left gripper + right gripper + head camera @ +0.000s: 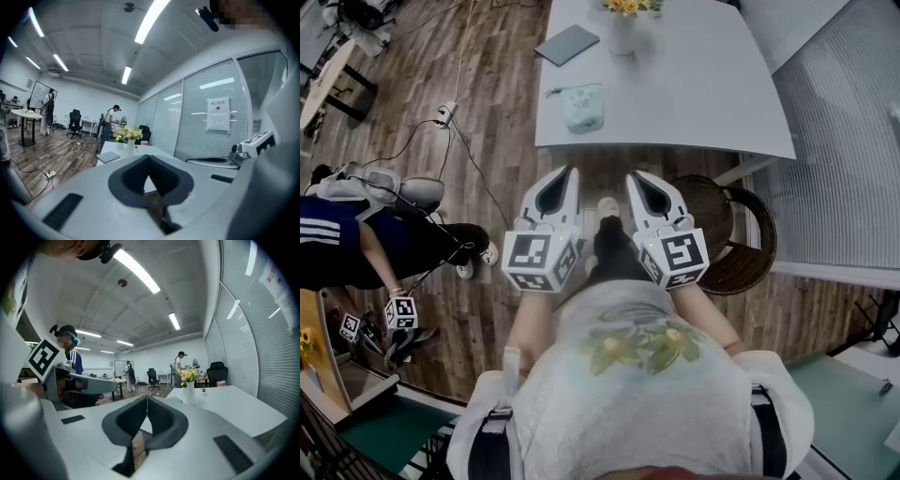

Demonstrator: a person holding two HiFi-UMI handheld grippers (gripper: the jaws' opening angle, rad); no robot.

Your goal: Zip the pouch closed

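In the head view I see one smooth white desk [694, 84]. It carries one soft, pale mint pouch [582, 108] near its front edge, one flat grey notebook [567, 44] and one white vase [622, 33] of yellow flowers. My two glossy white grippers, the left gripper [570, 172] and the right gripper [632, 176], hang side by side over the wooden plank floor [487, 94], apart from the pouch. In the left gripper view, its dark, matte jaws are clenched together on nothing. In the right gripper view, its jaws are likewise pressed together and empty.
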